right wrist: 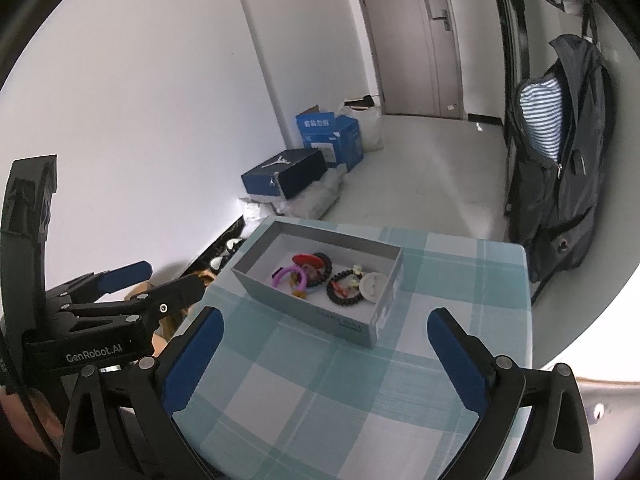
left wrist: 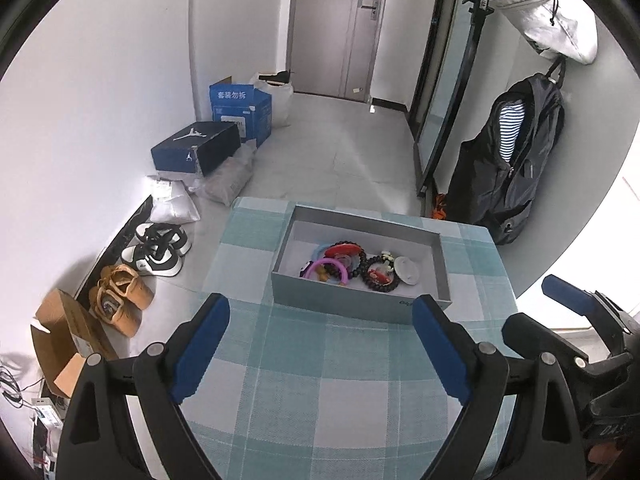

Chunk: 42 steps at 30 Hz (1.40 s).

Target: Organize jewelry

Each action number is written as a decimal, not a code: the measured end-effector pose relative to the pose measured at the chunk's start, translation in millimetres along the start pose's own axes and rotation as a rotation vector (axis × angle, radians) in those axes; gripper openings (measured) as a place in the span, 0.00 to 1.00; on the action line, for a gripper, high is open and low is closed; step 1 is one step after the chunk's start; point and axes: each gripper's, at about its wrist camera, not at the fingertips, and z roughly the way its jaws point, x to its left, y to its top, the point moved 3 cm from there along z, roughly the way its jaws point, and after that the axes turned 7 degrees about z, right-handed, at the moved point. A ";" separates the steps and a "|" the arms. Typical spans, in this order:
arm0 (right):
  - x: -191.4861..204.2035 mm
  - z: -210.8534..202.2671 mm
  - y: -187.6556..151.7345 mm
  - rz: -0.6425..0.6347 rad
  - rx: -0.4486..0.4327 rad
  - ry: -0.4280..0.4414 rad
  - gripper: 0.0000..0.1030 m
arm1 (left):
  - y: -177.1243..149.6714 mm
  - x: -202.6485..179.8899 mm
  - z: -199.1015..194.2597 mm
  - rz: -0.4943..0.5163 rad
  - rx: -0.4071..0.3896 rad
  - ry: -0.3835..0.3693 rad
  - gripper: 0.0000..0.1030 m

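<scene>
A grey open box (left wrist: pixel 344 303) stands at the far side of the checked table; it also shows in the right wrist view (right wrist: pixel 308 304). Inside lie a purple ring (left wrist: pixel 329 266), dark bead bracelets (left wrist: pixel 378 276), a red piece (left wrist: pixel 344 248) and a white round piece (left wrist: pixel 407 270). The same pile shows in the right wrist view: purple ring (right wrist: pixel 289 274), bead bracelet (right wrist: pixel 345 286), white piece (right wrist: pixel 374 286). My left gripper (left wrist: pixel 322 312) is open and empty, short of the box's near wall. My right gripper (right wrist: pixel 326 326) is open and empty, near the box's front corner.
The table has a teal and white checked cloth (left wrist: pixel 320 380). Its left edge drops to a floor with shoes (left wrist: pixel 158 248), cardboard (left wrist: pixel 68 344) and blue boxes (left wrist: pixel 196 148). A dark backpack (left wrist: pixel 508 164) hangs at the right wall. The left gripper shows at the left of the right wrist view (right wrist: pixel 120 280).
</scene>
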 end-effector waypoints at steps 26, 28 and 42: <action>-6.2 3.9 8.5 0.037 -0.010 0.007 1.00 | 9.7 -4.4 3.3 0.002 0.003 -0.006 0.87; -5.8 4.2 8.4 0.037 -0.008 0.008 1.00 | 9.4 -4.1 2.6 -0.003 0.003 -0.007 0.87; -6.7 5.0 7.9 0.039 -0.005 0.003 1.00 | 10.4 -4.9 -0.5 0.002 -0.006 -0.016 0.87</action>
